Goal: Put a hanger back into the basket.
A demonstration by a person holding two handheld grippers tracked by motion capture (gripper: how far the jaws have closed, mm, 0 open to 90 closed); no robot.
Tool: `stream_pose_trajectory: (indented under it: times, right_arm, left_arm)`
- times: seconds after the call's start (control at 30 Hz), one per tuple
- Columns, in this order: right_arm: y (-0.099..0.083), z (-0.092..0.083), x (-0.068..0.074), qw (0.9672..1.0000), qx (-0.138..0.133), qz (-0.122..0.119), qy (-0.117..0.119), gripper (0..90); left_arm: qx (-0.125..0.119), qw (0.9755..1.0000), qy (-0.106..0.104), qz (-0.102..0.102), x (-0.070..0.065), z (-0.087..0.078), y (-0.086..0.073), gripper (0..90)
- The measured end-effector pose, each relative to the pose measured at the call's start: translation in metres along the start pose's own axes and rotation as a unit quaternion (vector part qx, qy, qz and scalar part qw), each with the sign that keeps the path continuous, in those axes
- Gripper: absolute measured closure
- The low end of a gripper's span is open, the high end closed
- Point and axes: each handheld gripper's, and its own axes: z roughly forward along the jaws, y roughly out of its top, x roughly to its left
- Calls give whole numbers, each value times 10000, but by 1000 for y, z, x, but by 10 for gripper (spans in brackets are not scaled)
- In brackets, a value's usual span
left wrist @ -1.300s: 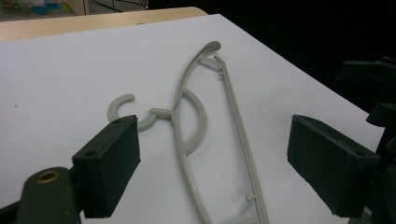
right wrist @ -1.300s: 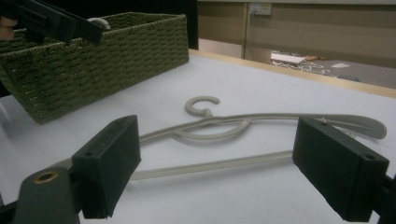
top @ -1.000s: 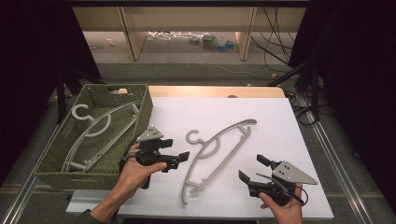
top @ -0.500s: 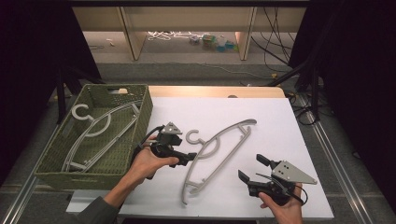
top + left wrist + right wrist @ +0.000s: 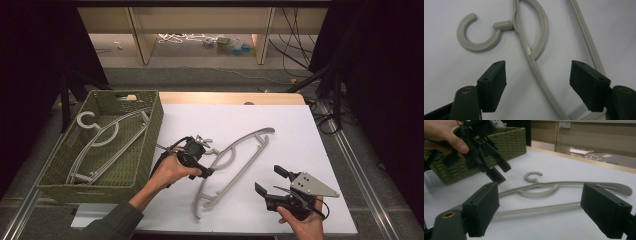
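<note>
A grey plastic hanger (image 5: pixel 235 160) lies flat on the white tabletop (image 5: pixel 300 130), its hook toward the basket. My left gripper (image 5: pixel 201 161) points down just above the hanger's neck. In the left gripper view the hanger's arm (image 5: pixel 544 30) runs between the jaws of the left gripper (image 5: pixel 539 66); the jaws have just been closing, but the pads stand apart from it. Near the front right edge, my right gripper (image 5: pixel 268 179) rests open with nothing in it. In the right gripper view, the right gripper (image 5: pixel 540 195) faces the hanger (image 5: pixel 541 186) and the left gripper (image 5: pixel 486 157).
A green woven basket (image 5: pixel 155 125) stands at the table's left and holds a second grey hanger (image 5: pixel 105 140). Its wall (image 5: pixel 506 142) is close behind the left hand. Beyond the table's far edge, a low shelf (image 5: pixel 200 20) has cables on the floor under it.
The left gripper has moved right from beside the basket and sunk over the hanger's neck, with its jaws narrower. The right gripper and the hanger have stayed put.
</note>
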Motion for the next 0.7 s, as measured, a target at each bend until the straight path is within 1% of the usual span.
stream_pose_trajectory:
  times: [0.03, 0.1, 0.17, 0.2, 0.23, 0.3, 0.33, 0.37, 0.43, 0.47, 0.5, 0.53, 0.57, 0.6, 0.63, 0.67, 0.7]
  right_arm:
    - [-1, 2, 1, 9999, -79, 54, 43, 161]
    - [-1, 1, 1, 10000, -44, 50, 31, 160]
    - [0, 0, 0, 10000, 10, 4, 2, 160]
    - [0, -1, 0, 10000, 43, 1, -25, 161]
    - [1, -2, 0, 9999, 128, 3, -23, 160]
    - [1, -2, 0, 9999, 120, 0, -34, 161]
    - [1, -2, 0, 9999, 117, -2, -34, 161]
    - [1, -2, -1, 9999, 120, 1, -35, 161]
    - [1, -2, 0, 9999, 117, -3, -31, 161]
    - [1, -2, 0, 9999, 116, -5, -33, 161]
    - [0, 1, 0, 10000, -66, 29, -1, 161]
    - [1, -2, -1, 9999, 110, 0, -34, 161]
    - [0, 0, 0, 10000, -27, 38, -10, 161]
    - [0, 0, 0, 10000, 17, 18, -41, 161]
    - [-1, 1, 0, 9999, -104, 63, 32, 161]
    - [-1, 1, 0, 9999, -108, 53, 29, 161]
    - [-1, 1, 0, 9999, -105, 56, 30, 161]
  left_arm:
    - [38, 10000, -6, -12, 0, 4, 1, 294]
    - [156, 9999, 49, 2, -2, 11, 2, 312]
    - [231, 9996, 175, 44, -3, 16, 2, 322]
    - [319, 9993, 185, 76, -4, 18, 2, 344]
    - [411, 9989, 140, 175, -2, 19, 3, 366]
    - [494, 9986, 81, 172, -1, 21, 3, 379]
    - [426, 9990, 98, 66, -1, 24, 3, 393]
    - [433, 9990, 139, 55, 0, 25, 4, 403]
    - [521, 9985, 170, 85, 1, 27, 5, 439]
    - [556, 9982, 177, 154, 1, 29, 5, 448]
    - [594, 9979, 168, 174, 1, 30, 5, 450]
    - [620, 9978, 138, 162, 0, 33, 5, 454]
    - [662, 9975, 120, 229, 0, 34, 5, 470]
    - [713, 9970, 124, 266, 0, 36, 6, 484]
    - [740, 9968, 127, 266, 0, 38, 5, 492]
    - [783, 9964, 122, 300, 0, 39, 5, 506]
    - [774, 9966, 136, 259, 0, 41, 5, 520]
